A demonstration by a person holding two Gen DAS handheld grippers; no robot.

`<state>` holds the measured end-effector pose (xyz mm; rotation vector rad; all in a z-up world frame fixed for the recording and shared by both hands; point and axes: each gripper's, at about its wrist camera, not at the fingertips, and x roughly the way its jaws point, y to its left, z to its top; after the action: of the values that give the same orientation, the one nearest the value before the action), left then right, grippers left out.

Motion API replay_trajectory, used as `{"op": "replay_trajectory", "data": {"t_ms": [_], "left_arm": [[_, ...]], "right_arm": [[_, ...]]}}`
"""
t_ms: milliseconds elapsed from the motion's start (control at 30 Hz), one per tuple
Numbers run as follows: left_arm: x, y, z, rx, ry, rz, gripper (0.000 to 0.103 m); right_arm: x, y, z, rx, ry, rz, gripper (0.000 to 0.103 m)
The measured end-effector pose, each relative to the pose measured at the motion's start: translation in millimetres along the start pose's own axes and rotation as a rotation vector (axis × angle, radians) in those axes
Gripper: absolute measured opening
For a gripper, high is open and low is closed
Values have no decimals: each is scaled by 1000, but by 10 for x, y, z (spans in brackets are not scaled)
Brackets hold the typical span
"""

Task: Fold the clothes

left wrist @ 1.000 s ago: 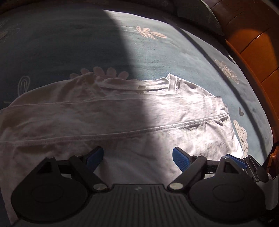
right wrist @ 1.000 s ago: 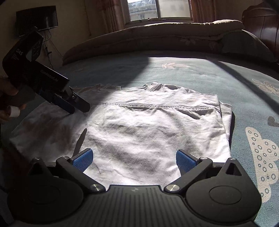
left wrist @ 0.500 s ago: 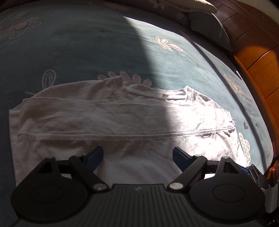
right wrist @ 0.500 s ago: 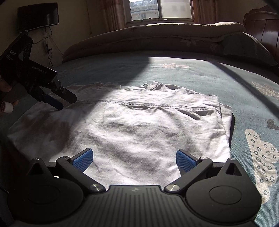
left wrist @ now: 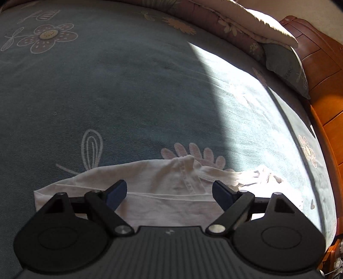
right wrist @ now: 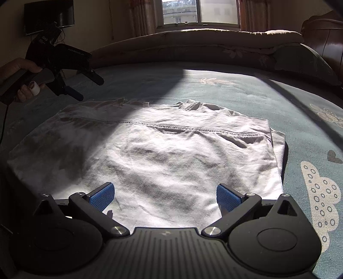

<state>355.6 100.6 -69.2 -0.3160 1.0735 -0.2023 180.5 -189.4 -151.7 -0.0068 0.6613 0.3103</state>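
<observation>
Thin, limp white cotton T-shirt [right wrist: 150, 154] lies half-folded on blue floral bedsheet [right wrist: 246, 92]; grip hemmed edges; left claw [left wrist: 169, 192] and right claw [right wrist: 164, 196] gape empty.

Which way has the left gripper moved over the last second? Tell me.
Yes. In the right wrist view the left gripper has risen and pulled back from the white T-shirt, toward the TV.

So the folded shirt [right wrist: 150, 154] lies flat on the bed [right wrist: 246, 92], mid-frame in the right wrist view. Rolled quilt [right wrist: 203, 43] runs along the back, pillow [right wrist: 304, 60] upper right, window [right wrist: 199, 10] behind it. Left gripper [right wrist: 85, 85] hangs above the shirt's upper-left corner.
</observation>
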Motion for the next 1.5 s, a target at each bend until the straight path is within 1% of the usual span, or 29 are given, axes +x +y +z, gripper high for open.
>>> {"op": "replay_trajectory", "data": {"t_ms": [67,133,233,267,400,500,533,633,667,700,800,867,967,1067,1167,1267,1300,1333,1367,1400,1467,1500], "left_arm": [[120,66,17,-19,-1,20,87],[124,117,76,-37,-47,18,87],[83,163,206,-80,-79,75,87],[67,165,224,-92,-75,69,87],[26,54,170,-94,-28,-81,87],[136,-90,144,-52,13,-145,87],[189,-129,154,-35,21,-144,88],[362,-184,211,-10,20,-85,87],[396,-187,236,-8,11,-79,88],[385,-194,260,-8,7,-76,90],[343,-218,328,-5,-3,-64,90],[226,-238,341,14,-14,-44,90],[14,-208,335,26,-26,-44,90],[-161,-95,303,34,-31,-7,91],[-166,34,260,20,-8,47,91],[-88,234,168,-23,24,63,91],[-61,269,158,-29,14,65,91],[-49,300,151,-20,-13,69,91],[-40,306,165,-13,-29,81,91],[-22,314,196,-14,-39,112,91],[-5,329,267,-37,-30,143,91],[-37,335,290,-53,-36,138,91]], "right_arm": [[5,4,2,-3,1,-2,103],[10,-3,6,-1,1,0,103],[14,-9,8,0,0,0,103],[15,-8,8,-1,0,0,103],[19,1,10,-8,2,-3,103],[23,5,13,-9,3,-4,103],[24,7,14,-10,4,-5,103],[25,11,12,-17,5,-7,103],[26,11,13,-18,5,-7,103],[27,10,14,-18,5,-7,103],[30,7,18,-17,6,-6,103],[29,6,19,-18,6,-6,103],[32,15,20,-21,7,-9,103],[39,24,20,-26,9,-12,103],[43,32,21,-31,11,-15,103],[51,45,18,-40,13,-20,103],[54,51,17,-44,14,-23,103],[55,56,16,-47,15,-25,103],[55,60,15,-50,15,-27,103],[54,62,13,-52,15,-28,103],[51,63,11,-53,15,-28,103],[49,63,11,-53,15,-28,103]]}}
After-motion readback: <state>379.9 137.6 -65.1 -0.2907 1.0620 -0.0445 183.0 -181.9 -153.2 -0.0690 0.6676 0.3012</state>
